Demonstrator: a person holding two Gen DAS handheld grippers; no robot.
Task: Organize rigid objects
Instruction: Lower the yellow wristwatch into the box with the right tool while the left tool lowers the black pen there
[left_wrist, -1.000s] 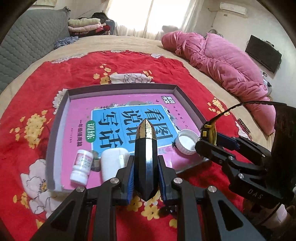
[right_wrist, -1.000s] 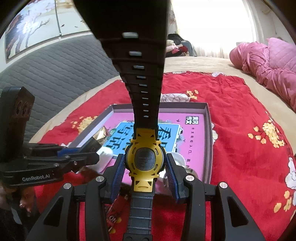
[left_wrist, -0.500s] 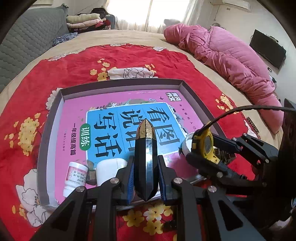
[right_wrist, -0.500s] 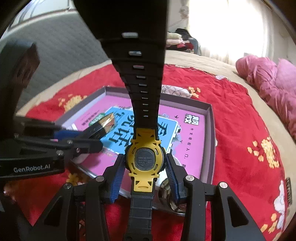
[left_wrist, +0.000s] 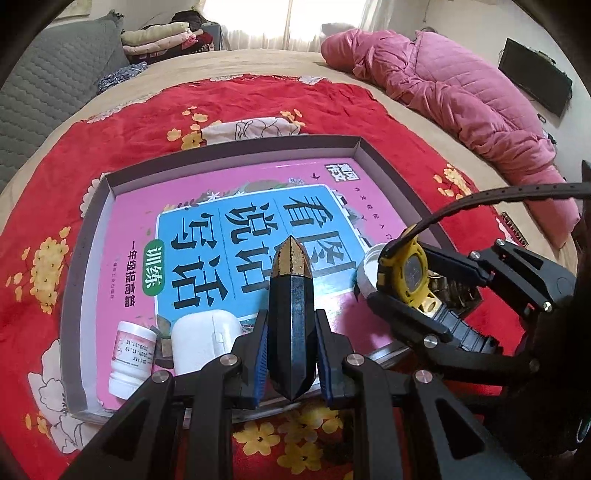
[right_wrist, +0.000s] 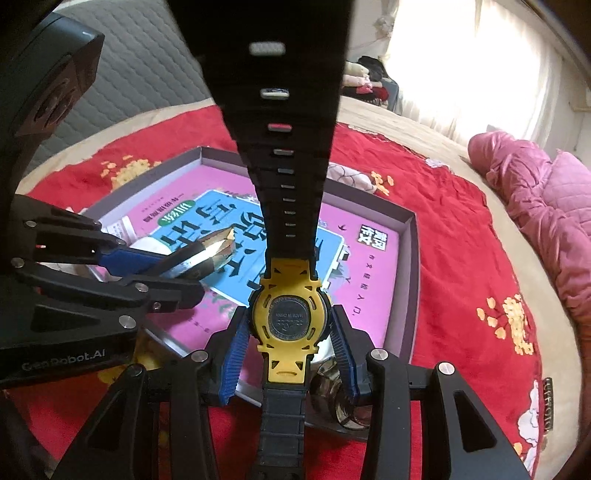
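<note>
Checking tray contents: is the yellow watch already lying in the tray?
No, the yellow watch is clamped in the right gripper above the tray.

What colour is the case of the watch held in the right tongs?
Yellow: the watch has a yellow case on a black strap, clearest in the right wrist view.

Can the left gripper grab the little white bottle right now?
Probably not: the left gripper is already shut on a black crystal, so its jaws are full, though the bottle lies uncovered just beside it.
</note>
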